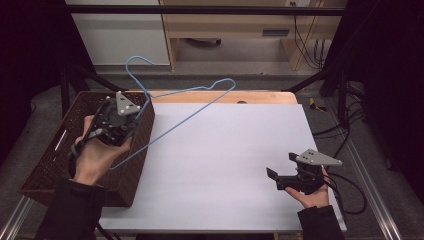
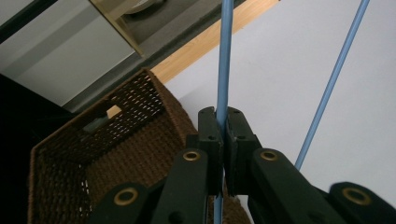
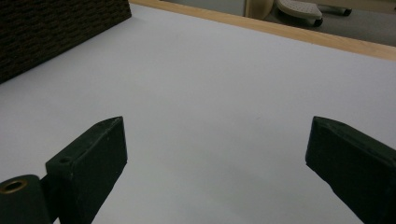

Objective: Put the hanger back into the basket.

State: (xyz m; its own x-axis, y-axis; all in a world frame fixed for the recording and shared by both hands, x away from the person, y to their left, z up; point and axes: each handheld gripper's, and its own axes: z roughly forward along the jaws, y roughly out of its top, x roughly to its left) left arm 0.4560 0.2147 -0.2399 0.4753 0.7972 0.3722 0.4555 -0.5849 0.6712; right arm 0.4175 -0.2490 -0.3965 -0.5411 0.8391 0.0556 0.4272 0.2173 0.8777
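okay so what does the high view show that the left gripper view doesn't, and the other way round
High view alone: the whole blue hanger with its hook lifted above the basket, plus the right gripper, open, low over the table. Left gripper view alone: the left gripper with its pads clamped on one hanger wire. Both: hanger, basket, white table, wooden far edge.

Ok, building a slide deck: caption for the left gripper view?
Left gripper shut on one wire of a blue hanger, above a brown wicker basket beside the white tabletop.
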